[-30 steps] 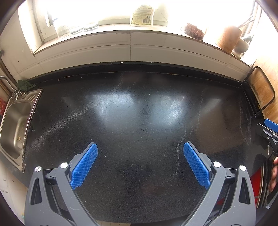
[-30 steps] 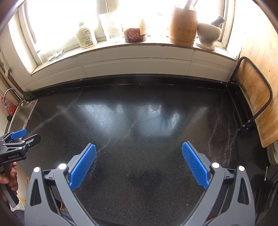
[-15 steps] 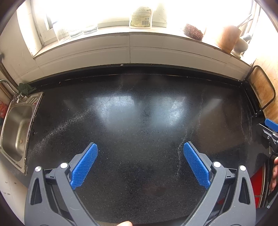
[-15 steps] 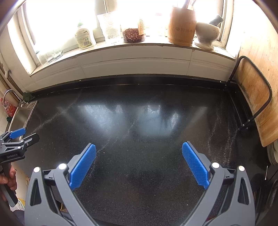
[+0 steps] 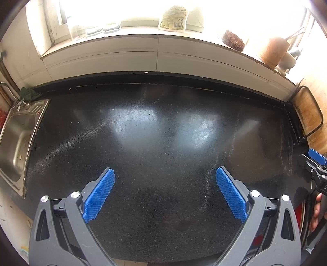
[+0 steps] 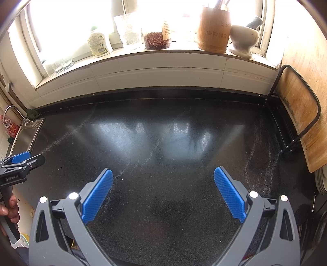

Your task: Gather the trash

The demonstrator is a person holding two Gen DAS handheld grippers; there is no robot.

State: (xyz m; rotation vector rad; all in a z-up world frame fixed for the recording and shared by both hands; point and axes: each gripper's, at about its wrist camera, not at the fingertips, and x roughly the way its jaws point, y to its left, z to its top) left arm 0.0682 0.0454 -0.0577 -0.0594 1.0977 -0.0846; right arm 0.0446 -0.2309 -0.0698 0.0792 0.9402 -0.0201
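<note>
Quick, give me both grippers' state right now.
Left gripper: open, fingers spread wide, holding nothing, over the black counter.
Right gripper: open, holding nothing.

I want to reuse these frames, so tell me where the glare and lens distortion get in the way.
Left wrist view: the window is blown out to white, glare patches sit on the black countertop, and the sill bows from fisheye. Right wrist view: the same overexposed window, sill jars backlit, reflections on the counter; edges curve. Both grippers, left and right, look sharp.
</note>
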